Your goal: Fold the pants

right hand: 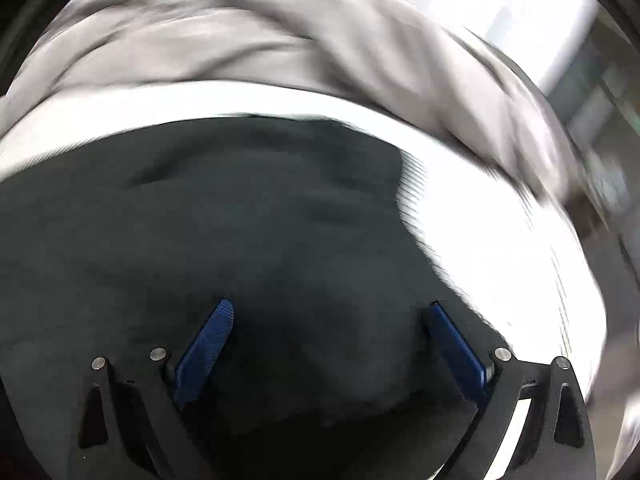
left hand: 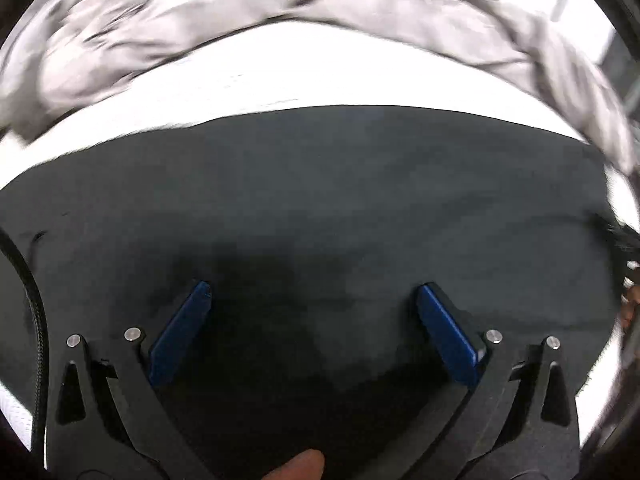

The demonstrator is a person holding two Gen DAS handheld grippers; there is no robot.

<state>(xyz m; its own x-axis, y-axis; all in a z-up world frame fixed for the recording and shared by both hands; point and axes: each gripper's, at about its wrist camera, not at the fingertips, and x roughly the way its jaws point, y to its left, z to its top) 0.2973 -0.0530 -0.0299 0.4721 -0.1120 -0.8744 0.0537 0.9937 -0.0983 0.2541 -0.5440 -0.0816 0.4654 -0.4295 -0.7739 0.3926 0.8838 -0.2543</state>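
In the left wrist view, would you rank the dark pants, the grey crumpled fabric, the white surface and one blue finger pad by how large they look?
1. Dark pants.
2. Grey crumpled fabric, though blur and fisheye make this rank unsure.
3. White surface, its visible part only.
4. Blue finger pad, smallest, despite sitting nearest the camera.

One dark pants point(left hand: 320, 200) lies on one white table point(left hand: 280, 76), beside one grey cloth heap point(left hand: 160, 32), under two grippers.

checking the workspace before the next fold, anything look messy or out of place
Only the crumpled grey cloth heaped along the white table beyond the dark pants. The pants lie fairly flat; both views are motion-blurred.
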